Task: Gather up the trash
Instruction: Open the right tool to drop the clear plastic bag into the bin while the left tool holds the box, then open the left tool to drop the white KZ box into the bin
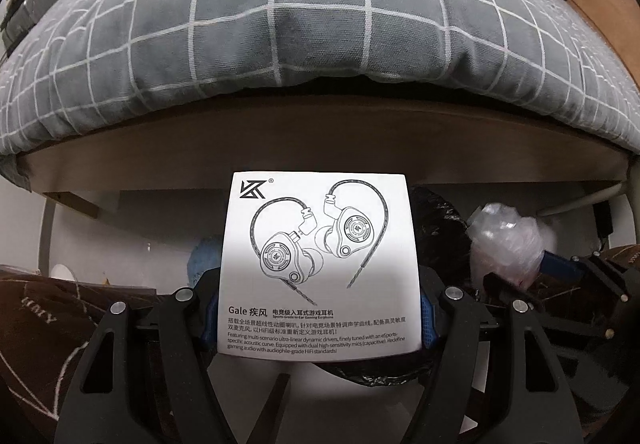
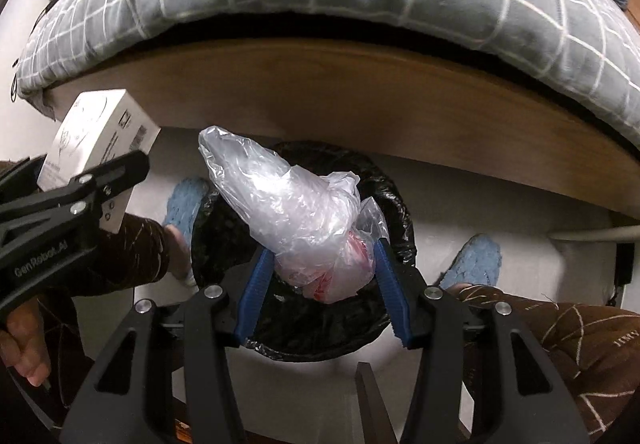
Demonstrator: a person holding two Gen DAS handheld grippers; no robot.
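earphone box (image 1: pixel 320 264), plastic bag (image 2: pixel 296 219) — over bin (image 2: pixel 396 203)

White earphone box (image 1: pixel 316 264): matt printed cardboard, smooth, black line art. Clear bag (image 2: pixel 296 211): thin crinkled plastic film, glossy, translucent, something red and white inside. Bin liner (image 2: pixel 400 203): black plastic, wrinkled, shiny highlights. Left gripper (image 1: pixel 320 318) and right gripper (image 2: pixel 324 288): matt black hard plastic arms with bright metal rivets; finger pads (image 2: pixel 390 292) blue, ribbed, rubbery-looking. Bedding (image 1: pixel 280 23): soft grey cloth, white grid, slightly fuzzy. Bed frame (image 2: pixel 360 103): smooth brown wood-look board, low sheen. Trousers (image 2: pixel 580 344): brown plush cloth. Slippers (image 2: pixel 476 260): blue fluffy fabric.
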